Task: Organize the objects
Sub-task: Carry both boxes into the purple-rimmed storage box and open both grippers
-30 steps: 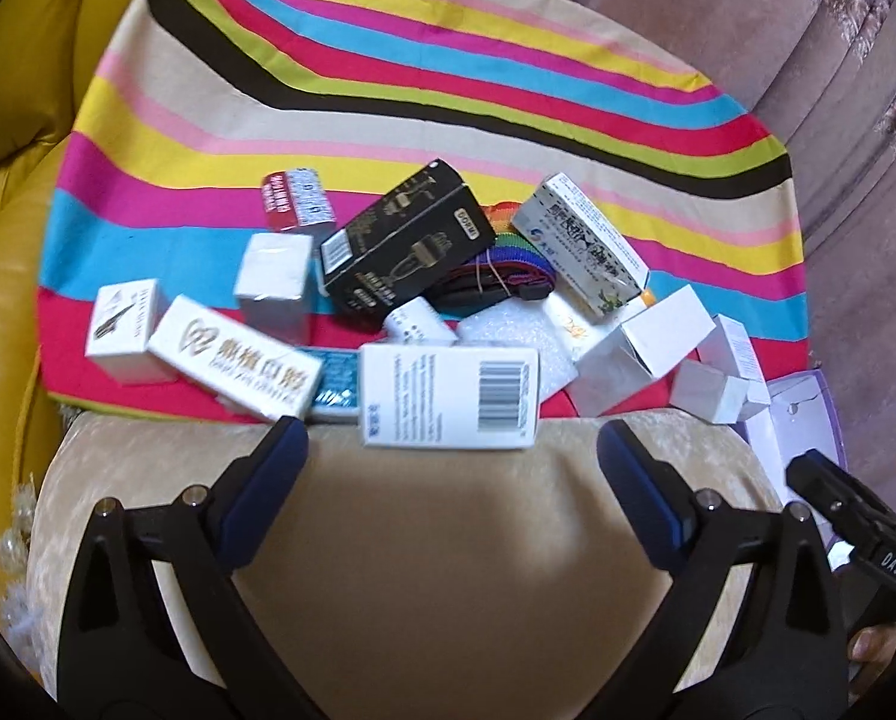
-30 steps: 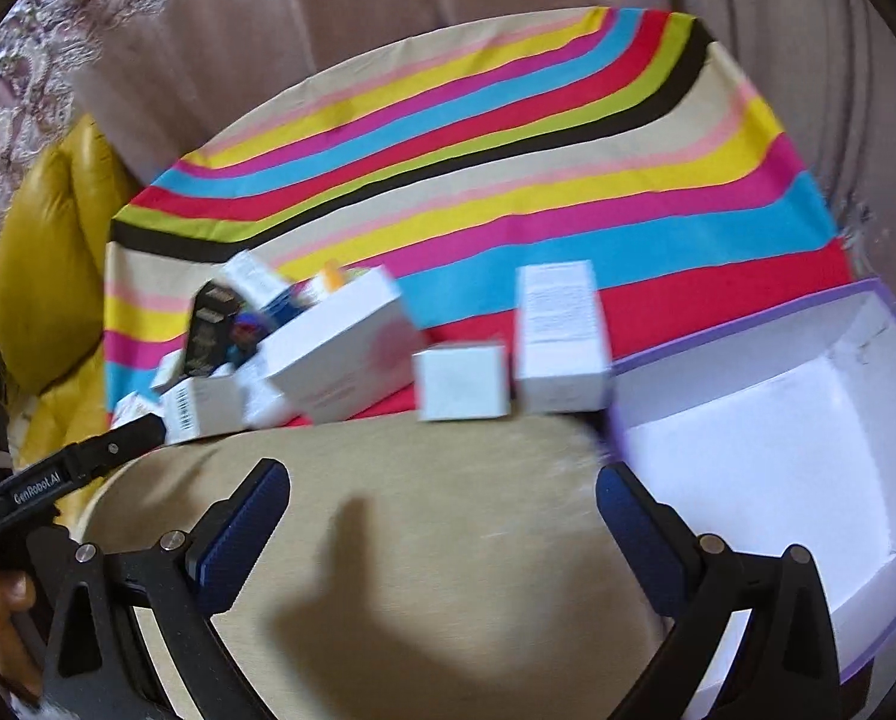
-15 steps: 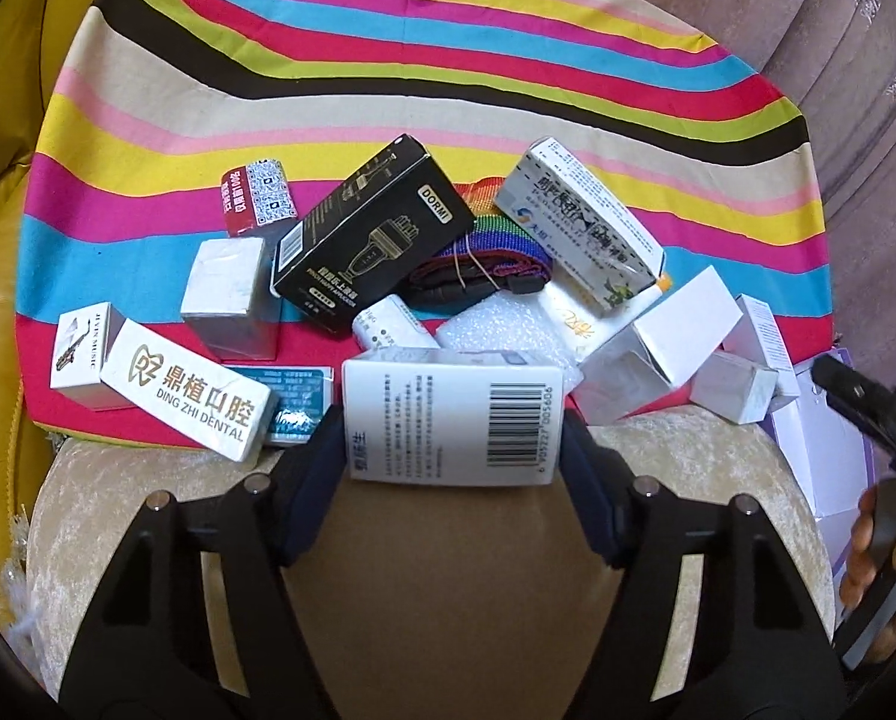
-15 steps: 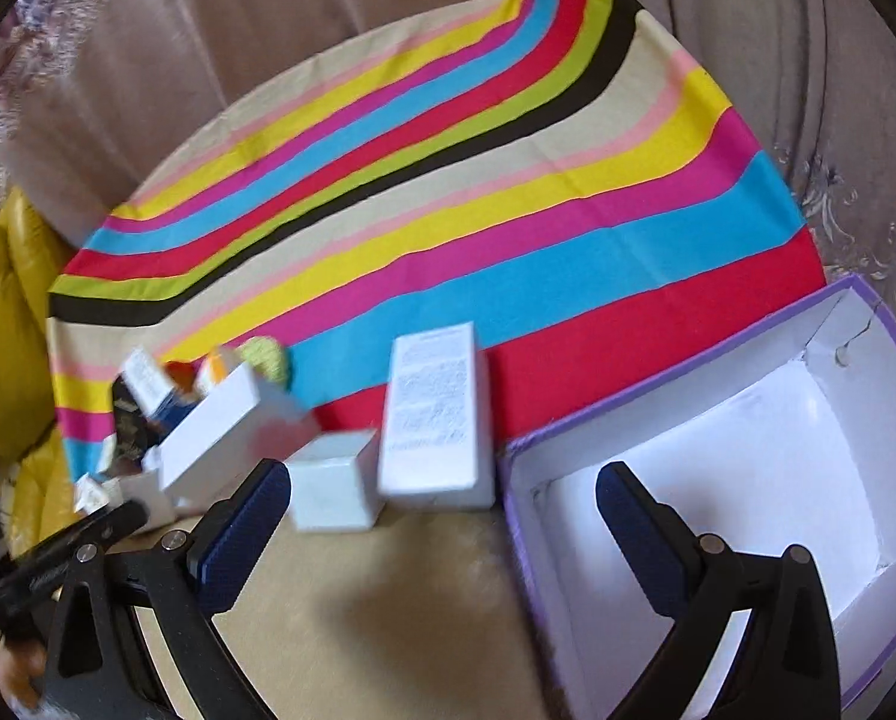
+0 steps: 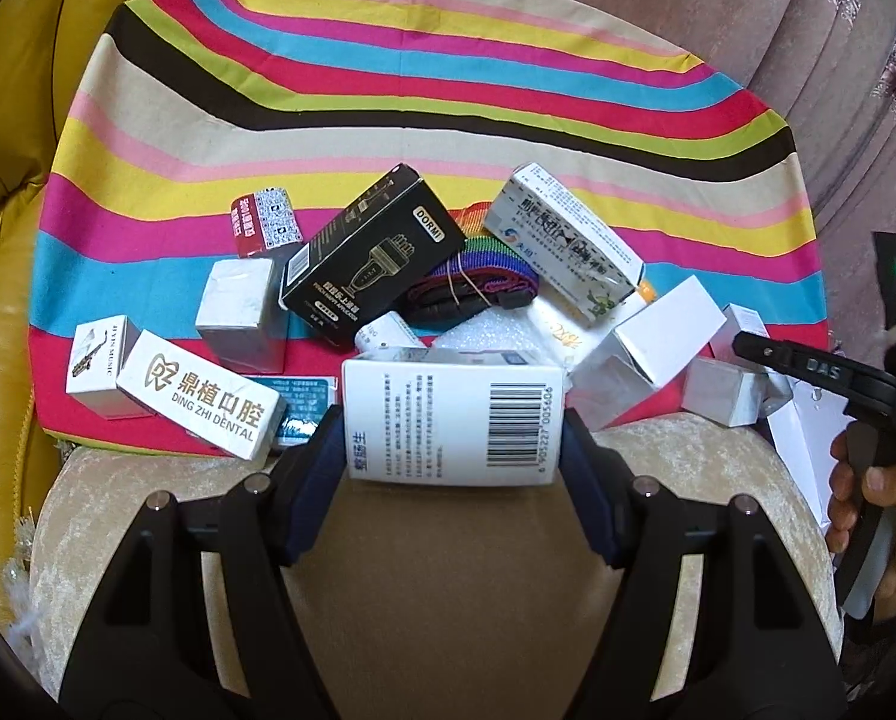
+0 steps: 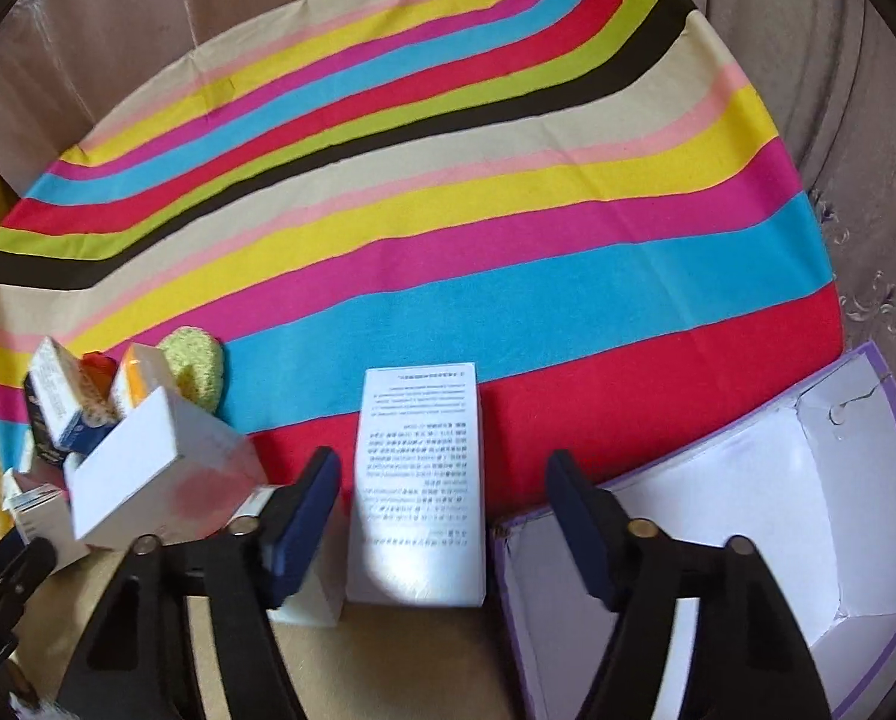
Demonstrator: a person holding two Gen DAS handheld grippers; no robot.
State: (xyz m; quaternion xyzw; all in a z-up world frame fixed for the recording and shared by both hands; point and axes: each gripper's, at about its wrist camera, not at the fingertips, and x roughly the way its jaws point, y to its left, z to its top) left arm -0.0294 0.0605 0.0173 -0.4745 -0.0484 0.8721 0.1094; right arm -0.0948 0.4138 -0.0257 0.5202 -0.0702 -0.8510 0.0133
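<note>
My left gripper (image 5: 451, 438) is shut on a white box with a barcode (image 5: 454, 423), its blue pads pressed to both ends, at the near edge of a pile of small boxes on the striped cloth (image 5: 424, 138). My right gripper (image 6: 442, 504) is open, its pads either side of a tall white printed box (image 6: 418, 486) without touching it. An open purple-edged white box (image 6: 748, 516) lies just right of it. The right gripper's handle shows in the left wrist view (image 5: 820, 372).
The pile holds a black DORMI box (image 5: 370, 258), a white dental box (image 5: 202, 402), a silver cube (image 5: 238, 312), a rainbow strap (image 5: 478, 276) and more white boxes (image 5: 658, 348). A yellow leather cushion (image 5: 4, 120) lies left. A beige cushion (image 5: 448, 600) lies under both grippers.
My left gripper moved forward and closed on the barcode box. My right gripper swung right and forward, its pads narrowing around the tall white box, with the purple box now close beside it.
</note>
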